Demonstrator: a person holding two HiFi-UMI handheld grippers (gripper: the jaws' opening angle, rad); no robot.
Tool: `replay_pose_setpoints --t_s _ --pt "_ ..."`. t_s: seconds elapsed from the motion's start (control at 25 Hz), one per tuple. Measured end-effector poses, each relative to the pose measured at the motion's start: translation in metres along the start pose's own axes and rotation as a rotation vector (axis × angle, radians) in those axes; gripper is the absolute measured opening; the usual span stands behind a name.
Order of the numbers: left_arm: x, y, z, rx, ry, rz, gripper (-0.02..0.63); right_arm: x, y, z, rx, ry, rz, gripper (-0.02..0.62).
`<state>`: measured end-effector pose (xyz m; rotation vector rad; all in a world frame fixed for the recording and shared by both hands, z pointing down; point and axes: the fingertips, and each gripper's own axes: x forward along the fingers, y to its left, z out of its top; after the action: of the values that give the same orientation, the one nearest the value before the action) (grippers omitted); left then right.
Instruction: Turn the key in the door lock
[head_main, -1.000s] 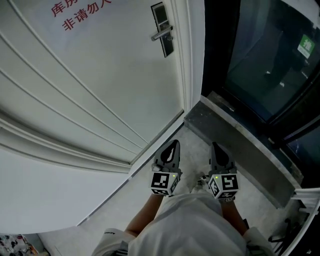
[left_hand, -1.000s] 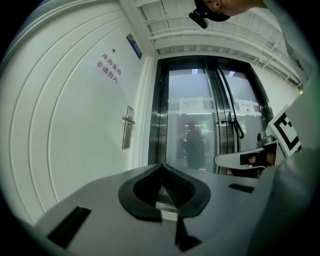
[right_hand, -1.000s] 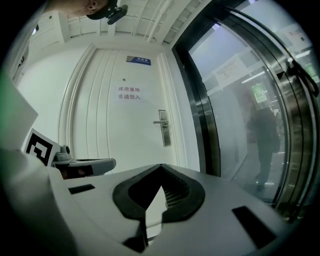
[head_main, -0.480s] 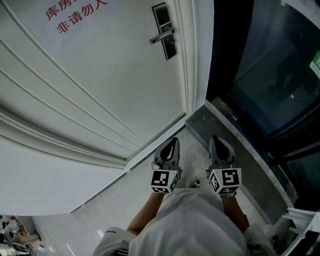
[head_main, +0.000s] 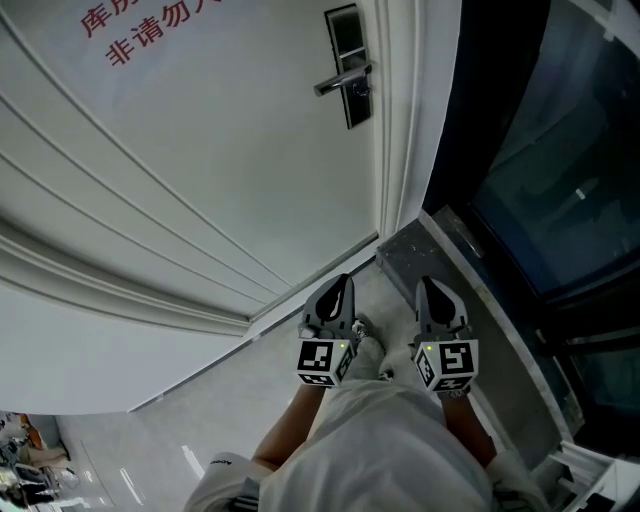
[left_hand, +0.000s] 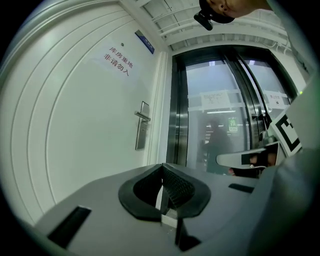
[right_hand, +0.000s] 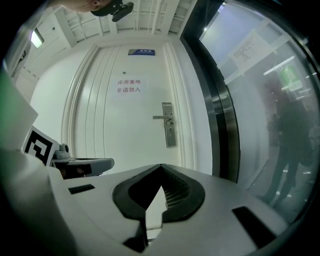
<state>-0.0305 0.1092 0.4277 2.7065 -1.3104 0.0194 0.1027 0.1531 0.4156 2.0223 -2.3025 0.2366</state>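
1. Head view: one door lock (head_main: 349, 68) sits high on the white door (head_main: 200, 180), its plate long up-and-down and its lever pointing left (a key is too small to tell). The left gripper (head_main: 343, 284) and right gripper (head_main: 429, 286) hang low, well apart from the lock.
2. Left gripper view: the jaws are pressed together with nothing between them.
3. Right gripper view: the jaws are closed and empty, and the lock is ahead.

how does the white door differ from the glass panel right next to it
The white door is opaque and pale; the glass panel is dark and see-through, with dim shapes behind it. The door carries a lever handle on a lock plate; no handle shows on the glass panel. The door has raised curved mouldings and red lettering; the glass panel is flat. Both stand upright, side by side.
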Motion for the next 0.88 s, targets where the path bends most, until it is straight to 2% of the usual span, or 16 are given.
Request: replay_pose_setpoints --t_s 0.16,0.28,0.52,0.64,0.8,0.88 --pt "0.031 0.01 0.007 -0.005 -0.014 0.015 0.009 0.027 -0.007 0.013 -0.05 -0.003 0.038 -0.009" --pt "0.055 0.013 0.009 -0.006 -0.014 0.01 0.009 0.05 -0.02 0.021 -0.09 -0.004 0.034 -0.009" --pt "0.102 0.032 0.026 -0.01 -0.039 0.017 0.009 0.102 -0.039 0.034 -0.09 0.014 0.023 -0.009" --pt "0.125 0.045 0.035 0.005 -0.049 0.008 0.009 0.131 -0.042 0.046 -0.104 -0.011 0.038 -0.009" --pt "0.145 0.066 0.032 0.004 -0.019 0.014 0.009 0.165 -0.042 0.058 -0.127 -0.034 0.048 -0.009" --pt "0.156 0.075 0.041 0.013 -0.045 0.012 0.009 0.182 -0.042 0.063 -0.139 -0.042 0.051 -0.009"
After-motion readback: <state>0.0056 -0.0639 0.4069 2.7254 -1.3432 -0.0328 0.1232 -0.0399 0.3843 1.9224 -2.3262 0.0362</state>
